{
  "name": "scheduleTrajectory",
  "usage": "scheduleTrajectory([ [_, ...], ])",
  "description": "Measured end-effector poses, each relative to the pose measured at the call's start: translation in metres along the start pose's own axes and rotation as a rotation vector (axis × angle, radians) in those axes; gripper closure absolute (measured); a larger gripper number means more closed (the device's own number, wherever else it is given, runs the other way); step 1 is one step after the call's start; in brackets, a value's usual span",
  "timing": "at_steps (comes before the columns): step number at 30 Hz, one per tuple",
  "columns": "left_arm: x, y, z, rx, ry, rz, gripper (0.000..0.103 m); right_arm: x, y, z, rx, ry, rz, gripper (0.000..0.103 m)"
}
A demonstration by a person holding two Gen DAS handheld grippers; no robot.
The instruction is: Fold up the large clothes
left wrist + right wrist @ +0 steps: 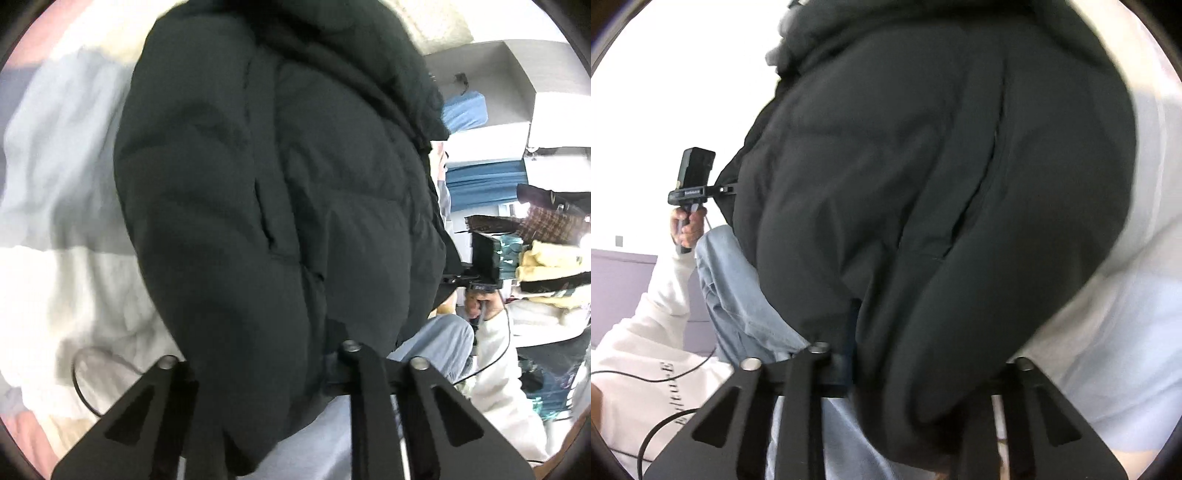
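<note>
A large black puffer jacket [273, 192] hangs lifted above the bed and fills the left wrist view. It also fills the right wrist view [942, 184]. My left gripper [291, 373] is shut on the jacket's lower edge, which bunches between its fingers. My right gripper [886, 369] is shut on the jacket's other side. The right gripper's body shows in the left wrist view [476, 269], and the left one shows in the right wrist view [694, 181]. The pads are hidden by fabric.
White bedding [66, 229] lies beneath, and shows in the right wrist view [1126, 295]. The person's jeans [738, 295] and white sleeve [646, 332] are close. Piled clothes [546, 258] and blue shelves [480, 177] stand at right. A black cable [85, 369] trails over the bed.
</note>
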State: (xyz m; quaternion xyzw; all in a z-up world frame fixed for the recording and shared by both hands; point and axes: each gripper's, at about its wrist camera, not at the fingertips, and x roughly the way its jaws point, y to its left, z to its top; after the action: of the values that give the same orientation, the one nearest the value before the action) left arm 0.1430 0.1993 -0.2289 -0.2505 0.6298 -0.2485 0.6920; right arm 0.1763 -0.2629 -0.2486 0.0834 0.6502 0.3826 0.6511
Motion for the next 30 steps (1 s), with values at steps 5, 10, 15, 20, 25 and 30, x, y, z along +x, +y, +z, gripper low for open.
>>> scheduleTrajectory([
  [5, -0.032, -0.03, -0.004, 0.015, -0.119, 0.012, 0.094, -0.056, 0.04, -0.006, -0.048, -0.18, -0.083, 0.094],
  [10, -0.077, -0.034, -0.012, 0.007, -0.214, -0.02, 0.095, -0.112, 0.066, -0.026, -0.073, -0.344, -0.151, 0.096],
  [15, -0.101, -0.041, -0.028, -0.001, -0.246, -0.058, 0.096, -0.137, 0.091, -0.054, -0.08, -0.447, -0.196, 0.096],
  [20, -0.118, -0.039, -0.039, -0.032, -0.286, -0.088, 0.096, -0.15, 0.108, -0.082, -0.1, -0.491, -0.177, 0.096],
  [25, -0.134, -0.036, -0.06, -0.062, -0.315, -0.135, 0.095, -0.155, 0.121, -0.116, -0.078, -0.528, -0.143, 0.096],
  [30, -0.141, -0.039, -0.074, -0.107, -0.322, -0.177, 0.095, -0.165, 0.137, -0.146, -0.062, -0.579, -0.096, 0.096],
])
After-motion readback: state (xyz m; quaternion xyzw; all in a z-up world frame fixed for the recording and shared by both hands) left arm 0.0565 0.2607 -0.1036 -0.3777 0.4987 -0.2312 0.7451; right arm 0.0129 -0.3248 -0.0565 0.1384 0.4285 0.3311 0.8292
